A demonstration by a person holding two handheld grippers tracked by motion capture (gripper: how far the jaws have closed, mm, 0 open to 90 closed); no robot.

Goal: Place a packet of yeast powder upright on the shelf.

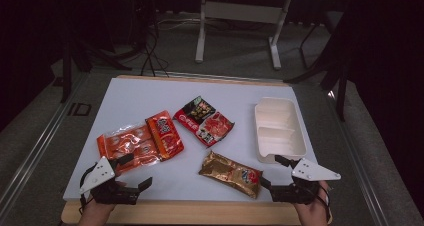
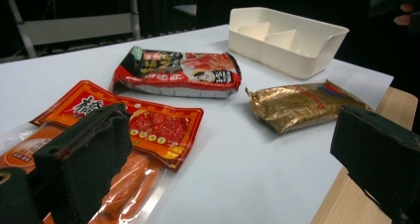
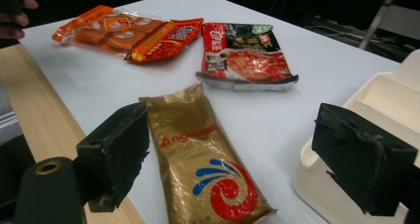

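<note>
Two grippers rest near us from above: our left gripper (image 1: 133, 172) gapes empty at the orange sausage pack (image 1: 131, 145); our right gripper (image 1: 270, 172), wide open, holds nothing, the gold packet (image 1: 231, 174) at nine o'clock. Left gripper view: the sausage pack (image 2: 124, 135) lies beneath one jaw. Right gripper view: the gold packet (image 3: 203, 159) lies between parted jaws.

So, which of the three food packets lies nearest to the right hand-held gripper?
The gold packet: it lies just before the right hand-held gripper; the orange and red-black ones lie farther away.

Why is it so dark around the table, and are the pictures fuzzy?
High view: the white table is lit, the room beyond it nearly black. Left gripper view: the near black jaws are blurred and the orange sausage pack shows glare. Right gripper view: the gold packet shines, fairly sharp.
</note>
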